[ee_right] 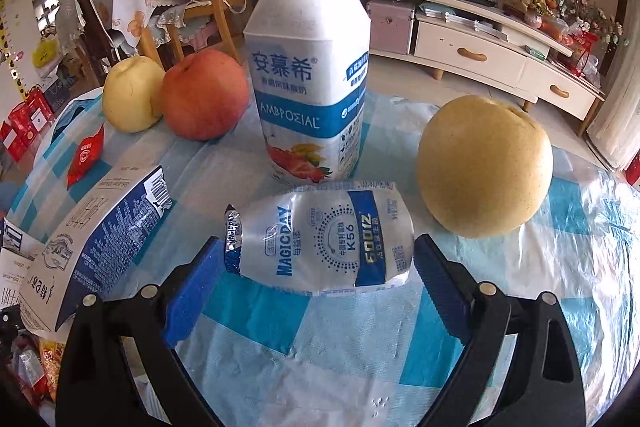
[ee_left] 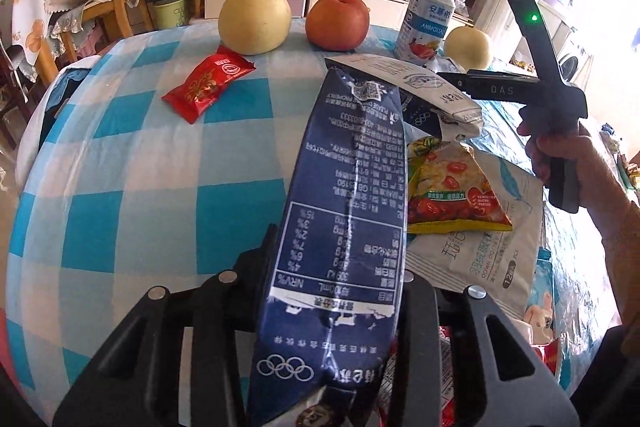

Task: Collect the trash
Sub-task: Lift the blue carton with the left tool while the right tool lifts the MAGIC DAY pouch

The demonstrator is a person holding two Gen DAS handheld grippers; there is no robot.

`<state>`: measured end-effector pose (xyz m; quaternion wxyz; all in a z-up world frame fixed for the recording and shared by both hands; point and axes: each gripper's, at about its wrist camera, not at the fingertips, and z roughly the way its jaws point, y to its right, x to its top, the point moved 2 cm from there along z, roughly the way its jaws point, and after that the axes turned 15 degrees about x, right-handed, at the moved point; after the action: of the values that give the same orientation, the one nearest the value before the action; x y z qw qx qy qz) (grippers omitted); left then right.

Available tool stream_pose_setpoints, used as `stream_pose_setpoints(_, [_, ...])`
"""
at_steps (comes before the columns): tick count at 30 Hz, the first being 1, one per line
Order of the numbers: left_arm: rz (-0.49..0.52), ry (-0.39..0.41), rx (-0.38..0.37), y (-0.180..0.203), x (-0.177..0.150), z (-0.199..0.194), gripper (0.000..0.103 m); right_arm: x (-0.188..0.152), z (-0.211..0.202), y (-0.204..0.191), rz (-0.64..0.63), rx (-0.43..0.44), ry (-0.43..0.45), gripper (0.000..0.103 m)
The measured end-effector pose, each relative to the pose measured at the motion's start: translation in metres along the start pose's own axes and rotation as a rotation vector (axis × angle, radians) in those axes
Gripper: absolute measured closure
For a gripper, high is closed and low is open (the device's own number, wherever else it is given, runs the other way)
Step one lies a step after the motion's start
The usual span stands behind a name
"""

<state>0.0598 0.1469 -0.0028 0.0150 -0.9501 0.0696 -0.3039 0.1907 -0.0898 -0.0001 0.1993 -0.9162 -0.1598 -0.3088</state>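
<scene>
Three round fruits, a pale yellow pear (ee_right: 132, 93), a red apple (ee_right: 204, 95) and a larger yellow pear (ee_right: 484, 167), stand on the blue-and-white checked tablecloth (ee_right: 248, 311) around a tall white yoghurt bottle (ee_right: 310, 67). Just near of the bottle lies a crumpled, glossy white-and-blue plastic pouch (ee_right: 320, 239), between the spread blue-padded fingers of the right gripper (ee_right: 320, 291), untouched. The left gripper (ee_left: 336, 267) is clamped on a flattened dark blue carton (ee_left: 344, 211). A red wrapper (ee_left: 208, 83) lies far left.
</scene>
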Motion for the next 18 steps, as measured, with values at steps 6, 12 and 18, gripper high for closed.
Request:
stream_pose_setpoints(6, [-0.009,0.004,0.0,-0.002,-0.001,-0.003,0.07,0.001,0.01,-0.017,-0.058,-0.015,-0.033,0.007])
stream_pose_setpoints(12, [-0.013,0.004,0.0,-0.003,-0.001,-0.002,0.07,0.003,0.021,-0.02,-0.06,-0.016,-0.066,0.007])
stream_pose_setpoints(18, [-0.018,0.009,-0.005,-0.005,0.0,-0.004,0.071,0.004,0.025,-0.023,-0.056,-0.024,-0.072,0.008])
